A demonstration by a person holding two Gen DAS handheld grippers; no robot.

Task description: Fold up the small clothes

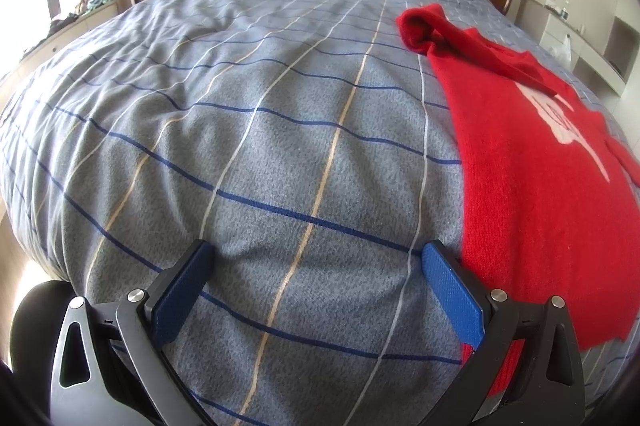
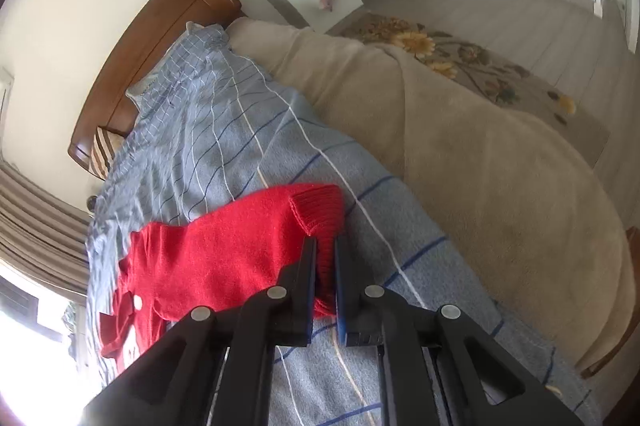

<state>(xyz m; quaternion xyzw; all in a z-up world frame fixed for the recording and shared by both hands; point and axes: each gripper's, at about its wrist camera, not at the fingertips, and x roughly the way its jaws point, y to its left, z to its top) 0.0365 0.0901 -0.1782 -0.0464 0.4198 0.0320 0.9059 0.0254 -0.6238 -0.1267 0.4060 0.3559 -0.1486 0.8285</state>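
A red sweater (image 2: pixel 224 258) is lying on a blue checked bed (image 1: pixel 248 154), its white lettering unreadable; the right gripper (image 2: pixel 325 246) jaws are pinching its ribbed cuff while the left gripper (image 1: pixel 316 266) jaws are hanging spread, the sweater just beside them.

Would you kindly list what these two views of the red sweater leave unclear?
- White motif on the red sweater: left wrist view, partly covered by a folded-over sleeve and fisheye-stretched.
- Sweater's near hem: left wrist view, hidden behind the left tool.
- Ribbed cuff: right wrist view, its pinched part hidden between the right tool pads.
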